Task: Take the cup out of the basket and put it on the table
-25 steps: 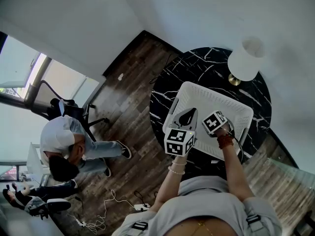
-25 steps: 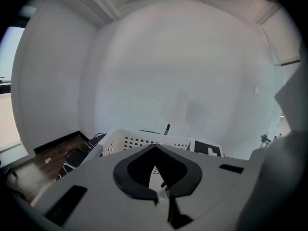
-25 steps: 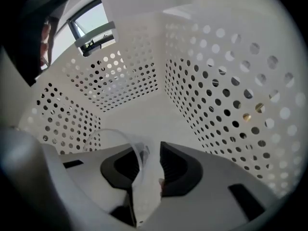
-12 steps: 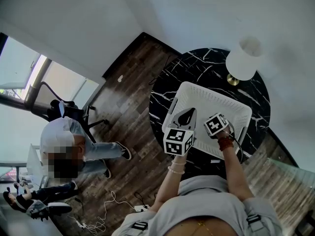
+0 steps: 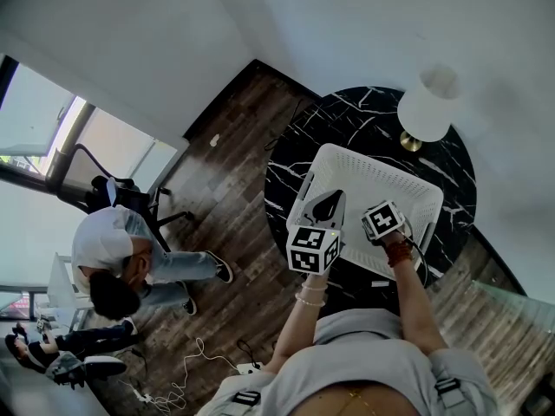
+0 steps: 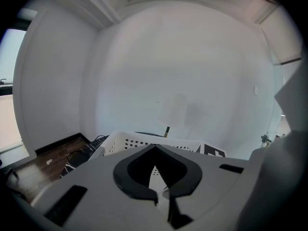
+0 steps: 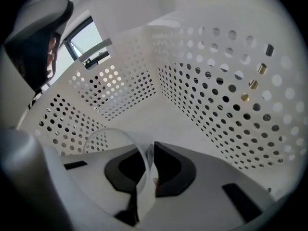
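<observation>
A white perforated basket stands on the round black marble table. Inside it, in the right gripper view, a clear plastic cup sits low against the basket floor. My right gripper reaches down into the basket, shut on the cup's thin wall at the rim. In the head view only its marker cube shows; the cup is hidden there. My left gripper hovers over the basket's near left rim, its jaws shut with nothing in them.
A white table lamp with a brass base stands on the table behind the basket. A person sits on the wooden floor at the left, beside an office chair. Cables lie on the floor near me.
Both grippers have stayed almost still over the basket, shifting only slightly to the left. Nothing else visibly differs.
</observation>
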`<state>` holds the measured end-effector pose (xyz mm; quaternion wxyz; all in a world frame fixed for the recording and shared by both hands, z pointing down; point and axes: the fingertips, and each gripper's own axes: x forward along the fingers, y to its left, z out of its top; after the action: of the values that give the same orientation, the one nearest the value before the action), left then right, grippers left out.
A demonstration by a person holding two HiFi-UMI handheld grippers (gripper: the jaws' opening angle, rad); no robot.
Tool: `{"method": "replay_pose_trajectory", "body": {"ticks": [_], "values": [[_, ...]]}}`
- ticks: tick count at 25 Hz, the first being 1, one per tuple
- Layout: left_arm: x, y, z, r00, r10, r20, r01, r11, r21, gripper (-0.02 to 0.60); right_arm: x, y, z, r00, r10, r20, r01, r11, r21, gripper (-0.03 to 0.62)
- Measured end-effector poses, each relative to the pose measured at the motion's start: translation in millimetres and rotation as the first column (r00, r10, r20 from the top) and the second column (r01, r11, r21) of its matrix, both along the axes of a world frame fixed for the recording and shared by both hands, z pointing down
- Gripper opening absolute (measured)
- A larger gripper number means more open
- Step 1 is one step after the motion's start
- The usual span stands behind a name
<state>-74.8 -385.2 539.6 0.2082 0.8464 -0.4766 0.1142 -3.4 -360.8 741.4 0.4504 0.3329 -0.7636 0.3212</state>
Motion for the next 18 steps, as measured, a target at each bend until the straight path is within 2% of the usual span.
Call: {"method": "replay_pose_trajectory", "body": {"ticks": [10,18], "values": [[0,6,-6,1.0,-0.007,-0.001,0.007,1.0,0.01,0.006,-7,-3,-19,0.98,0.09,0.177,-0.089,0.996,-0.015,0.029],[1,10,-9,1.0,-0.01,0.0,0.01,1.0,0.014,0.006,-10,-7,-42,0.963,0.117,0.243,-0.125,0.992,0.014,0.029]]}}
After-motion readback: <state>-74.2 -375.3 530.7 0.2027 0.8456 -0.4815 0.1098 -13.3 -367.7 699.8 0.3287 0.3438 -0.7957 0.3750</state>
